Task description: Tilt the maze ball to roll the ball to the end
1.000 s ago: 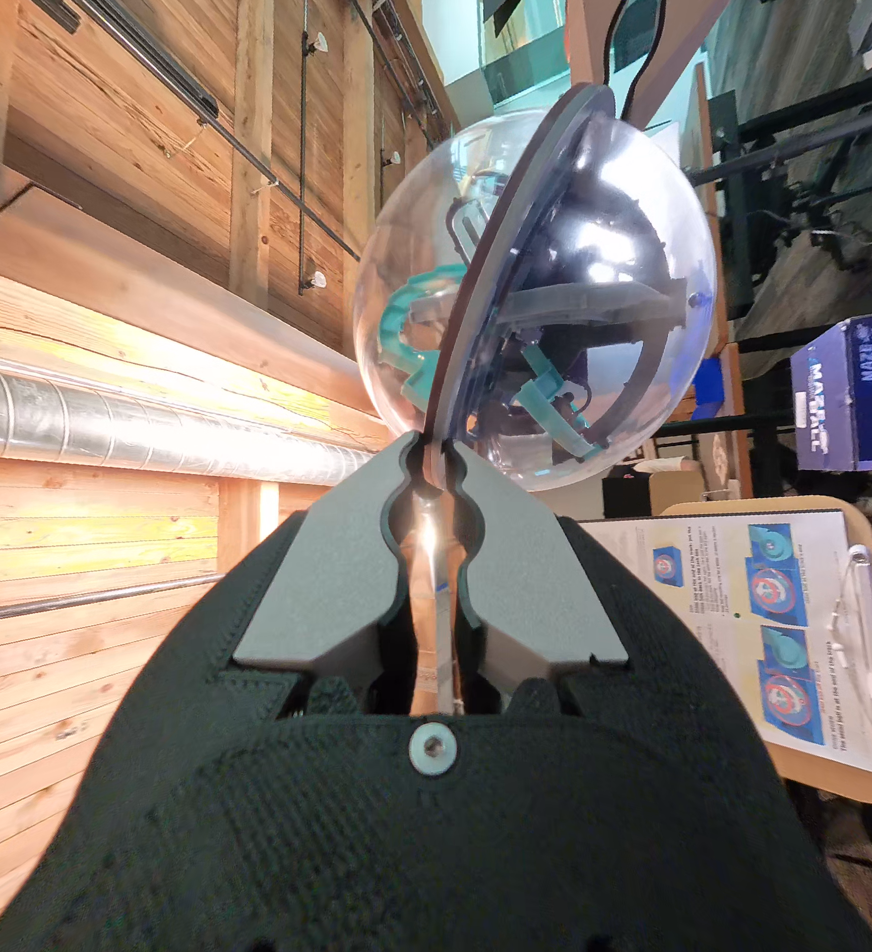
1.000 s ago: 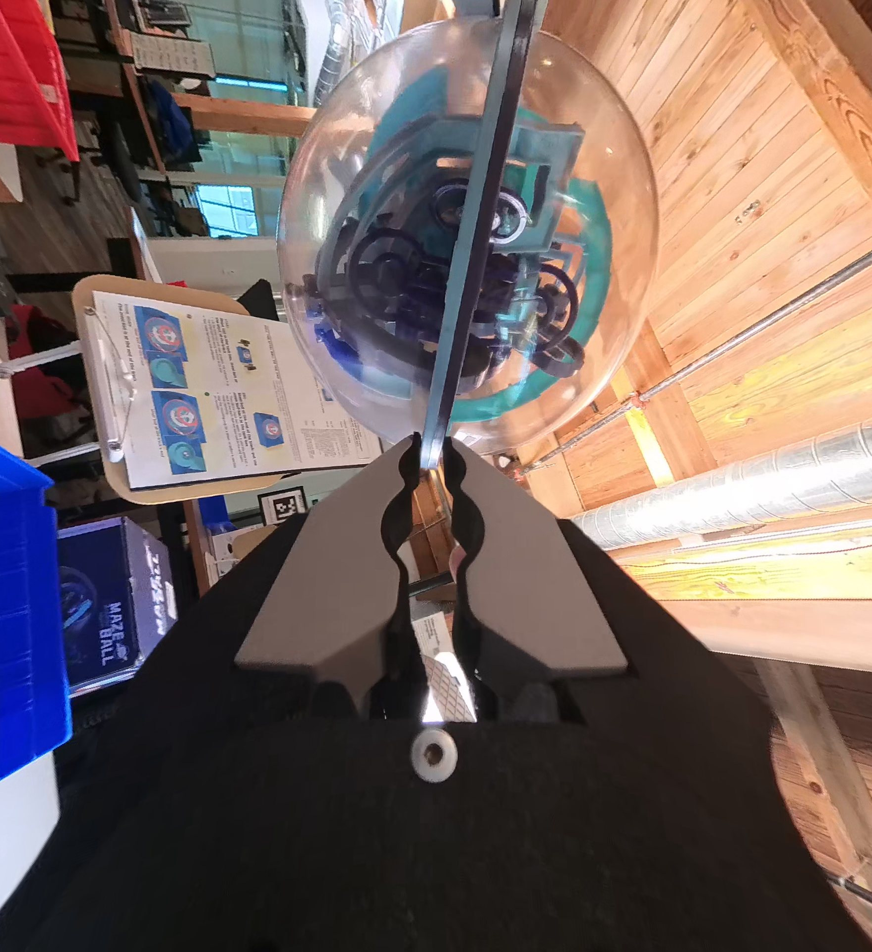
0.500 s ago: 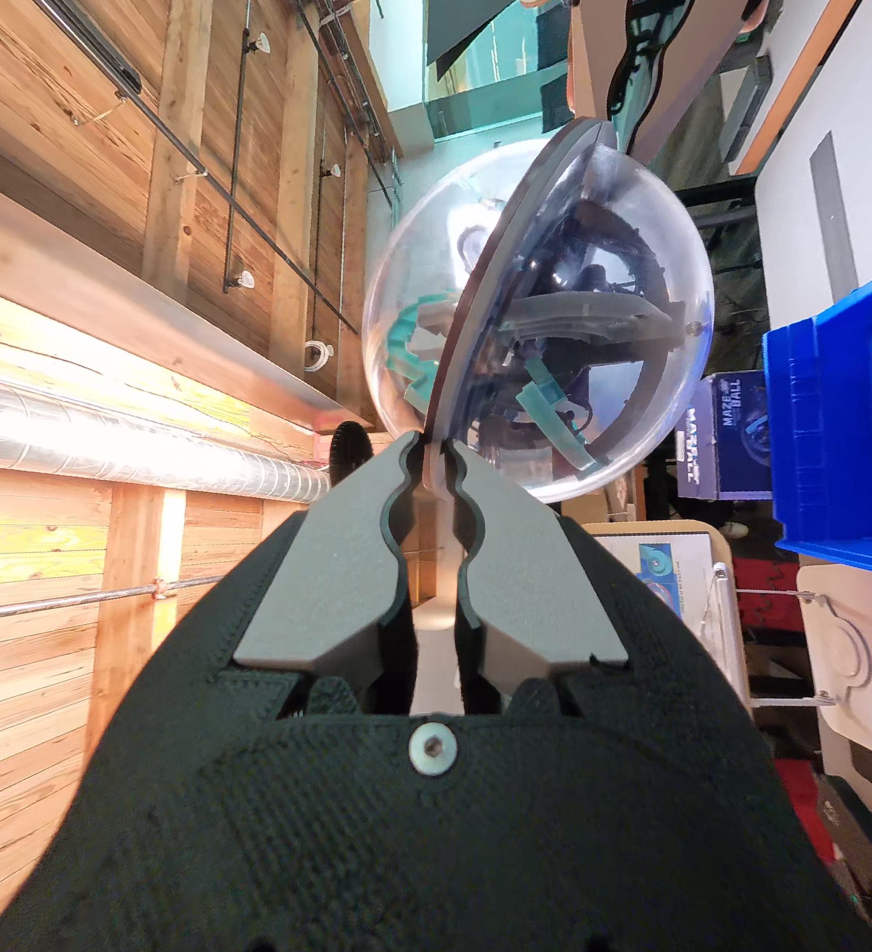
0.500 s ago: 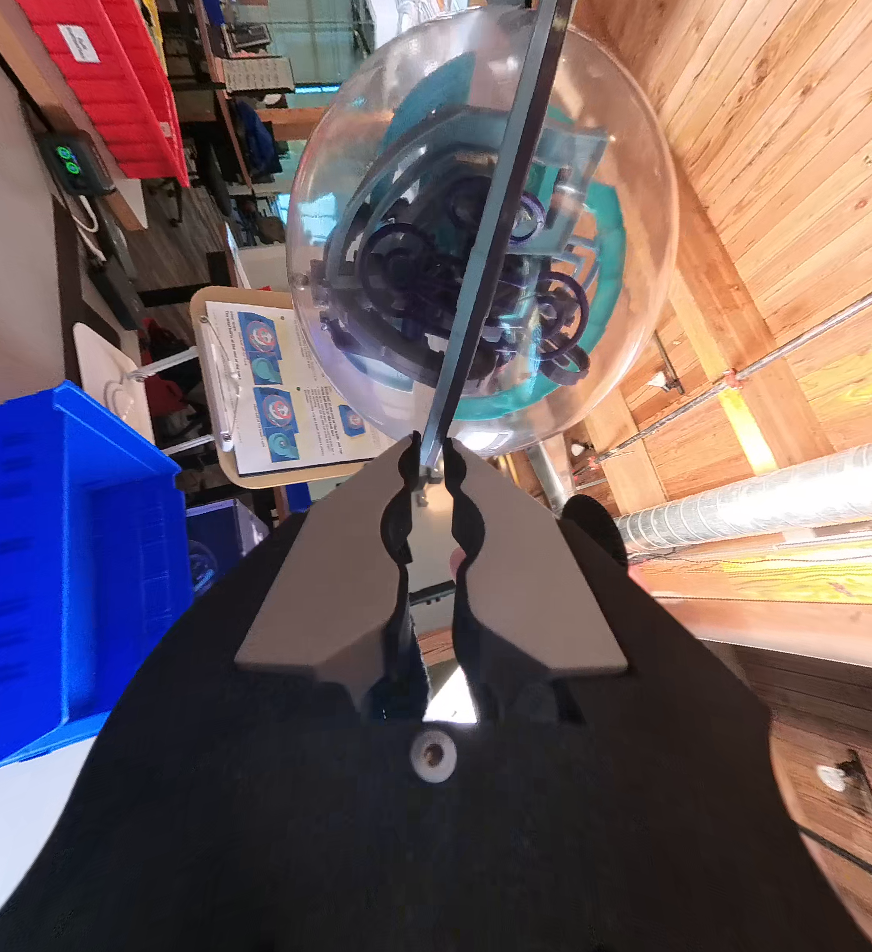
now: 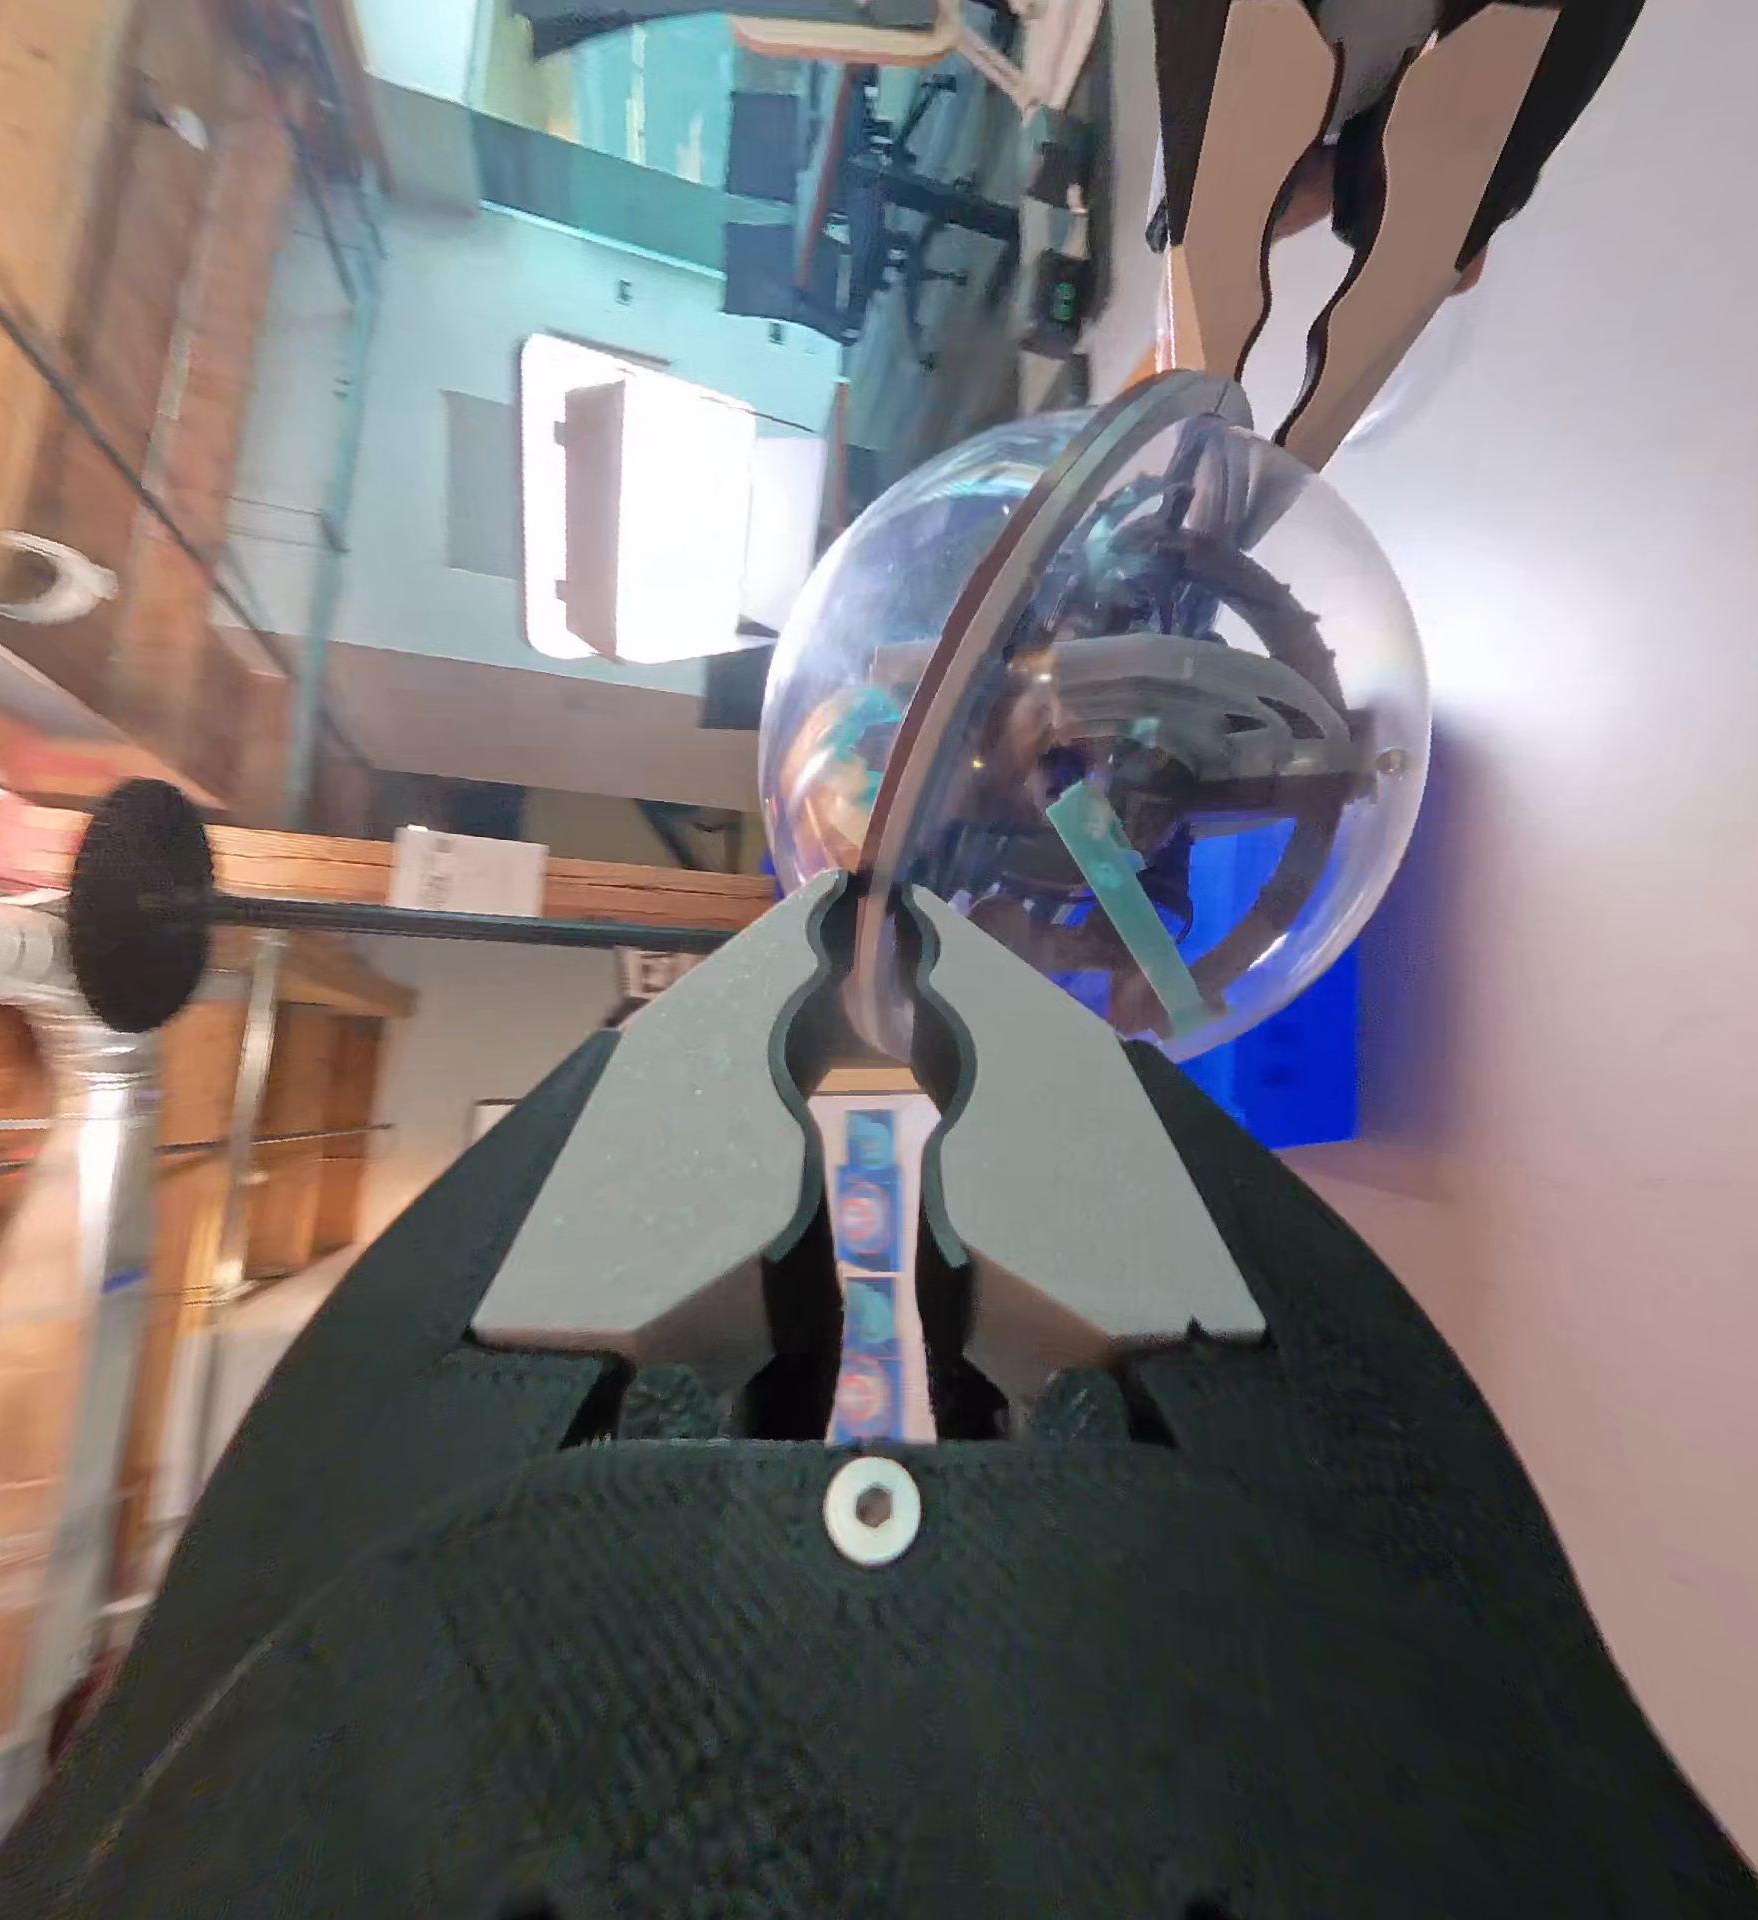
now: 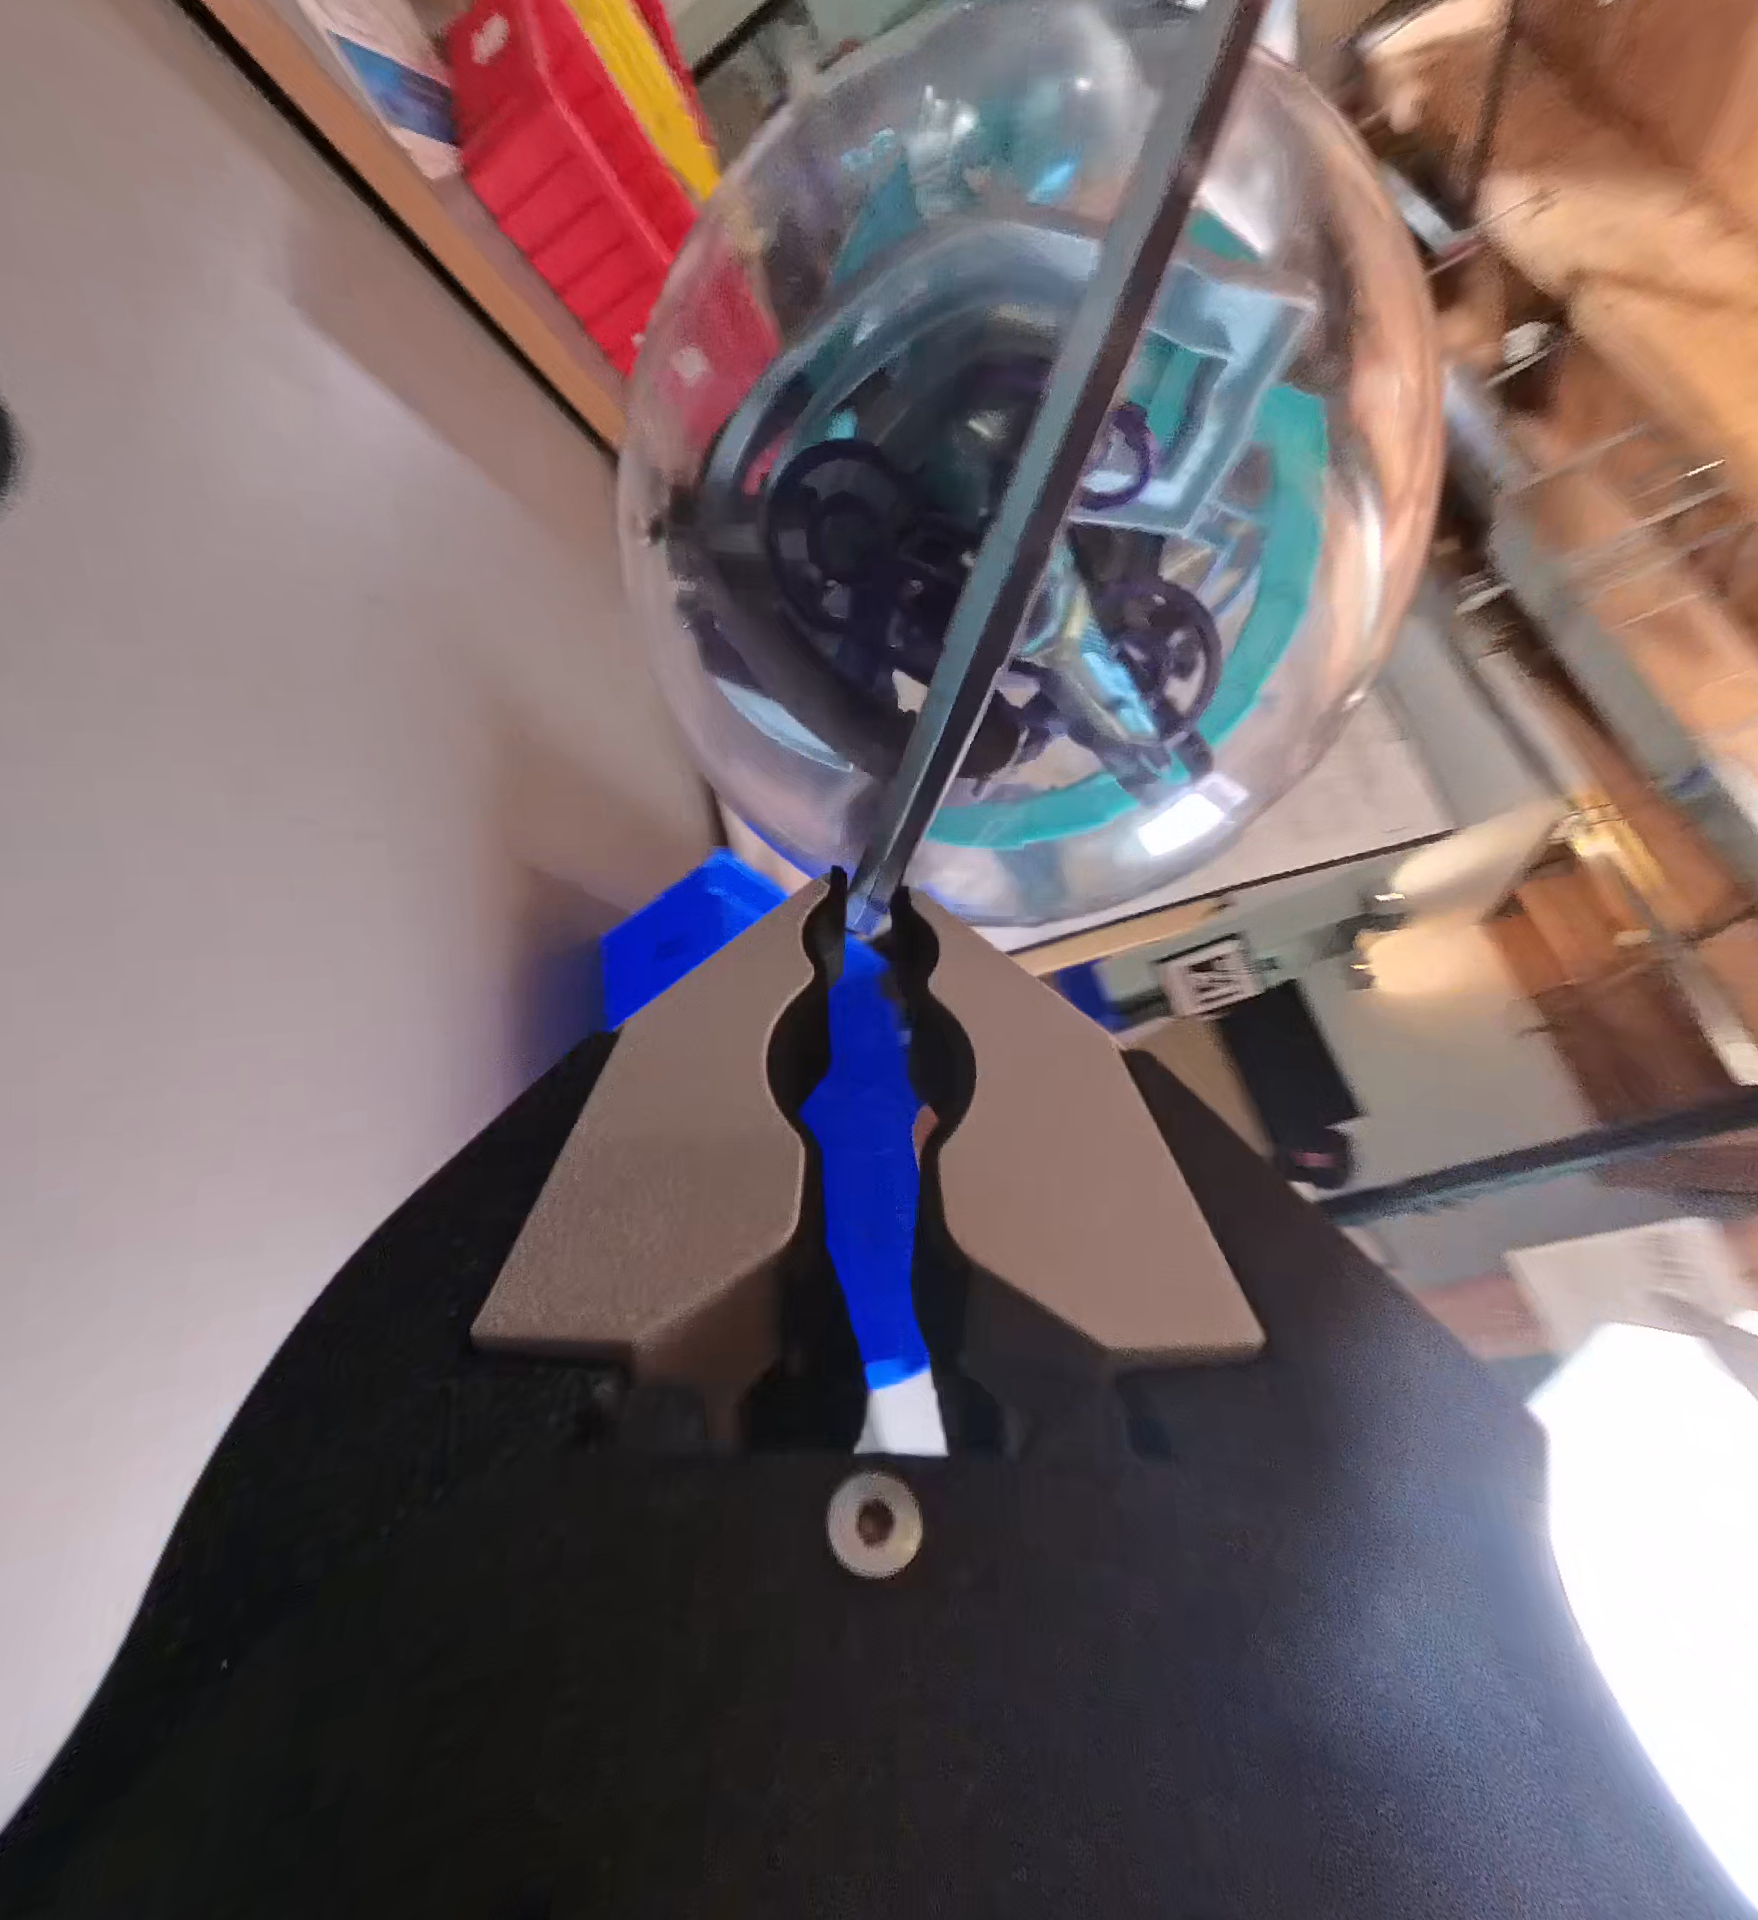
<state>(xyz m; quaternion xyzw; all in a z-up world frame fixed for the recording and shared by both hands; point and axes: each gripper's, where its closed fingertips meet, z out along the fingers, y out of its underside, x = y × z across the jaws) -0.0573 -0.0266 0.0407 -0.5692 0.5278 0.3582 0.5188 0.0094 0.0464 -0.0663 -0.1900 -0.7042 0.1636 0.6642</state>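
Both grippers—left gripper, right gripper—pinch the maze ball rim.

The maze ball I held was clear, glossy plastic with a thin dark rim. My left gripper had matt, grainy grey fingers on a rough, ribbed black body. The bin looked like smooth blue plastic.

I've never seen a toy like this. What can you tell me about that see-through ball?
The maze ball is a clear plastic sphere with a thin dark rim around its middle. Inside are grey, teal and dark purple tracks. It is held in the air, rim tilted: the left gripper and the right gripper each pinch the rim on opposite sides.
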